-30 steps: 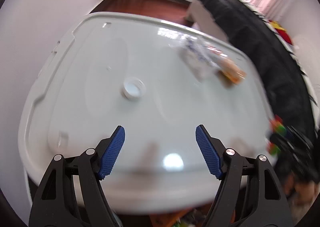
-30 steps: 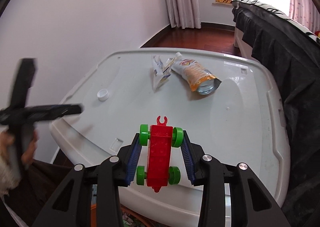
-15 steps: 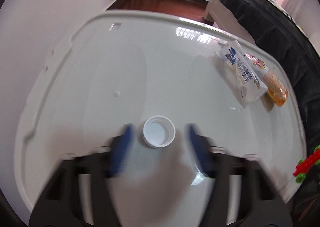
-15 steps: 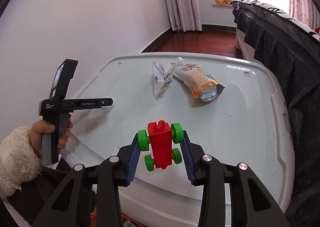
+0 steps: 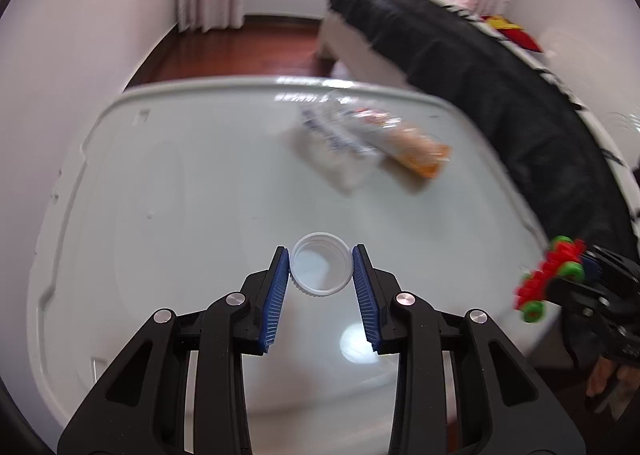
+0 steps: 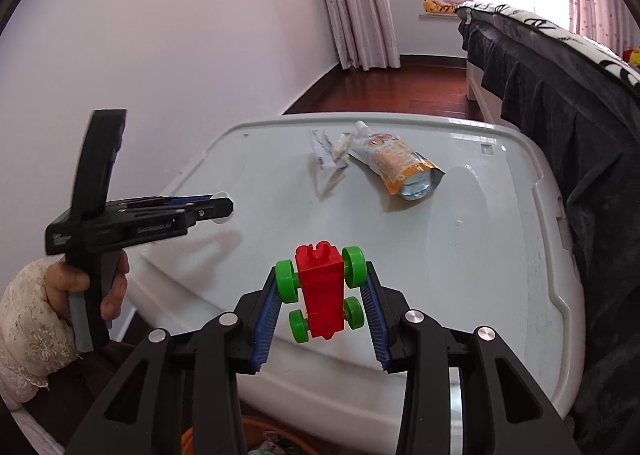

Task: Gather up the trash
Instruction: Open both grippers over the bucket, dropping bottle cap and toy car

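Note:
A white bottle cap (image 5: pixel 321 270) lies open side up on the white plastic lid (image 5: pixel 180 183). My left gripper (image 5: pixel 320 269) is shut on the cap, its blue pads touching both sides. It also shows from the side in the right wrist view (image 6: pixel 216 209). My right gripper (image 6: pixel 322 279) is shut on a red toy car with green wheels (image 6: pixel 320 291), held above the lid's near edge; the car also shows in the left wrist view (image 5: pixel 550 275). A white and blue wrapper (image 6: pixel 328 163) and an orange pouch (image 6: pixel 396 167) lie at the lid's far side.
A bed with a dark cover (image 6: pixel 568 103) runs along the right of the lid. A white wall (image 6: pixel 160 75) is on the left. An orange container (image 6: pixel 256 437) shows below the lid's near edge. Wooden floor (image 6: pixel 400 87) and curtains lie beyond.
My left gripper moved forward to the bottle cap and closed on it. My right gripper kept its hold on the toy car, which tilted a little.

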`<action>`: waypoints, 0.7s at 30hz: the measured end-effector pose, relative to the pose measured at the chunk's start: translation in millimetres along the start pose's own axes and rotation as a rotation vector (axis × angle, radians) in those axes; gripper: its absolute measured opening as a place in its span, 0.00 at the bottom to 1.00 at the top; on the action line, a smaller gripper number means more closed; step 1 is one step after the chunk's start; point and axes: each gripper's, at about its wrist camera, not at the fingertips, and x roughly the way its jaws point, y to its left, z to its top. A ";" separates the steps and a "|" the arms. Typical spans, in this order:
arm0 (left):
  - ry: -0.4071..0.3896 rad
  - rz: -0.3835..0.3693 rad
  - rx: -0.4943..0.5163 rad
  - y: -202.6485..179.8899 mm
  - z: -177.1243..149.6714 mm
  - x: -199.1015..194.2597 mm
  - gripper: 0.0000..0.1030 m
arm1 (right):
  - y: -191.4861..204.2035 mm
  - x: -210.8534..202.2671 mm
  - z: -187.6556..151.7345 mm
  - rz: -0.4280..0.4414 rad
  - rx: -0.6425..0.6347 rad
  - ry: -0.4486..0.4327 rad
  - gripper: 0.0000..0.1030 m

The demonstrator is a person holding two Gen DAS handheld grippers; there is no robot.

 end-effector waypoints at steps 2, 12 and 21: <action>-0.008 -0.050 0.006 -12.0 -13.0 -17.2 0.31 | 9.8 -12.2 -9.8 0.022 0.005 0.010 0.38; 0.235 -0.142 0.145 -73.8 -134.2 -54.9 0.32 | 52.0 -39.8 -104.1 0.143 -0.008 0.248 0.38; 0.472 -0.122 0.245 -106.6 -202.5 -39.3 0.61 | 45.9 -34.1 -164.1 0.111 0.078 0.363 0.73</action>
